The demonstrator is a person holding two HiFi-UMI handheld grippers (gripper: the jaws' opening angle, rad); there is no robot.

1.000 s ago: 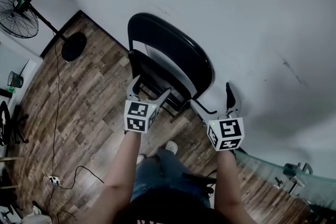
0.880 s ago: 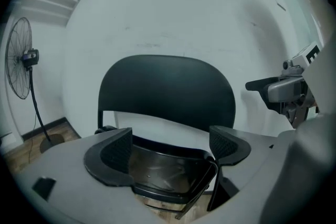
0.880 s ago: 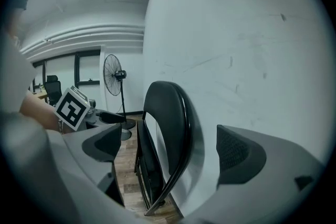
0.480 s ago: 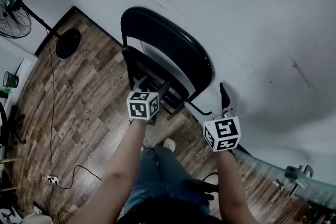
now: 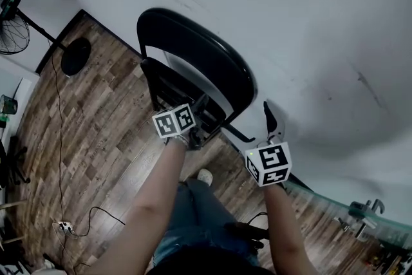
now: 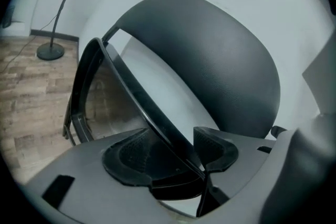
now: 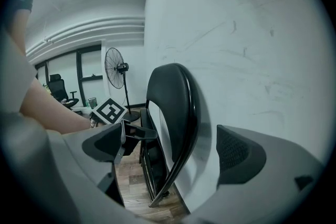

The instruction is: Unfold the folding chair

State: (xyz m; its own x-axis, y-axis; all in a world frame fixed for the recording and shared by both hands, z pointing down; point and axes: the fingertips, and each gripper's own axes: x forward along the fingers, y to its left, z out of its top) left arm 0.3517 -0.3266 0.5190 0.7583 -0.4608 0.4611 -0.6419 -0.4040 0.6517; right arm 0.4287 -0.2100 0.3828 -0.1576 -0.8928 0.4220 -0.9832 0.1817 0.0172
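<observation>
Between the pads of the left gripper [image 6: 173,139], at the lower centre of the left gripper view, the thin dark edge of the folded seat [image 6: 131,93] is seen running diagonally. The jaws have just been closing and stand about half apart. The edge lies close to the right-hand pad and a gap is left at the other, so no firm grip is judged to be made yet. At the centre of the head view the folding chair [image 5: 193,51] is leaned, folded flat, against the white wall [image 5: 309,22], with its feet on the wooden floor [image 5: 96,119].

The right gripper [image 7: 168,144] is held with its jaws wide apart and nothing gripped. The curved side tube of the backrest [image 7: 173,107] is framed between them but lies beyond the tips.

The chair is judged to be a stiff metal frame with padded panels, fairly heavy, its smooth tube likely slippery under the pads. Its feet may slide on the floor once the seat is pulled. The seat's free edge is judged the place to pull, with the backrest's side tube the place to steady.

Both forearms are stretched up from the bottom of the head view. The left gripper's marker cube [image 5: 174,120] is tilted over at the frame's centre. The right gripper's cube [image 5: 268,164] is held lower right, close to the wall.
</observation>
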